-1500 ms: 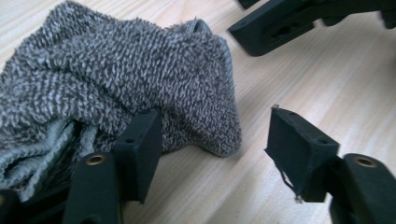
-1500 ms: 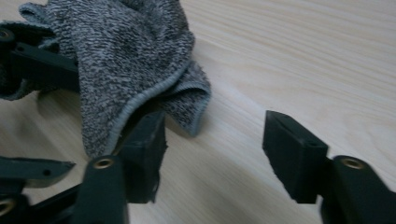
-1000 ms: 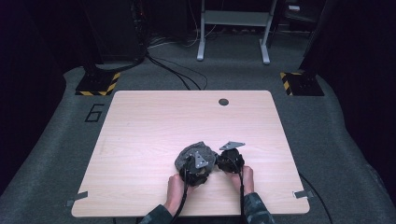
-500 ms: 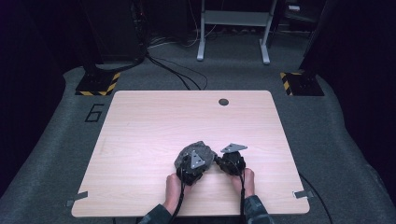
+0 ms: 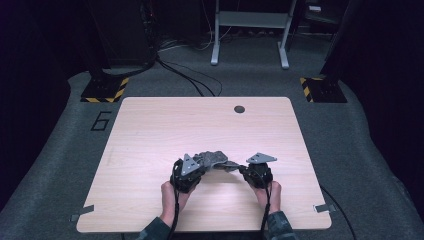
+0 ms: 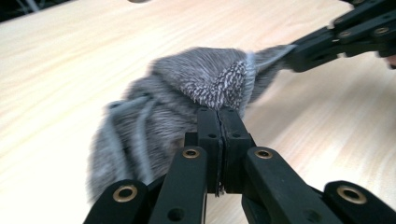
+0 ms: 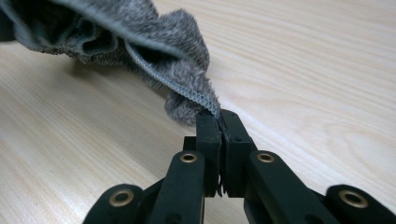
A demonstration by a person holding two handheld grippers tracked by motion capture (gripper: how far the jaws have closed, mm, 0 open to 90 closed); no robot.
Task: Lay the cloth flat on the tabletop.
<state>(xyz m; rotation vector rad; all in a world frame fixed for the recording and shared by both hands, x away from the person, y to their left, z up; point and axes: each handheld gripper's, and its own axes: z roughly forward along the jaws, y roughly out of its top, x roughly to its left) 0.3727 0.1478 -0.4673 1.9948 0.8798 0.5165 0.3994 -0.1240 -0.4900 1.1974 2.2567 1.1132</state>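
Pinching grey cloth (image 6: 187,98), hand-held gripper (image 6: 219,114) closed.

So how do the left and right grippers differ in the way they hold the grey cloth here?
The left gripper sits against the bunched bulk of the grey cloth, while the right gripper pinches a stitched edge drawn out thin from that bulk. In the high view the left gripper's grey plate lies closer to the cloth; the right gripper's stands further off. Both are shut on the cloth, above the wooden table.

Grey cloth (image 6: 187,102): fuzzy terry pile, stitched hem, soft and matt. Table (image 5: 165,130): pale wood-grain top, smooth, faint sheen. Left gripper (image 6: 218,114) and right gripper (image 7: 218,116): matt black plastic, brass-coloured rivets.
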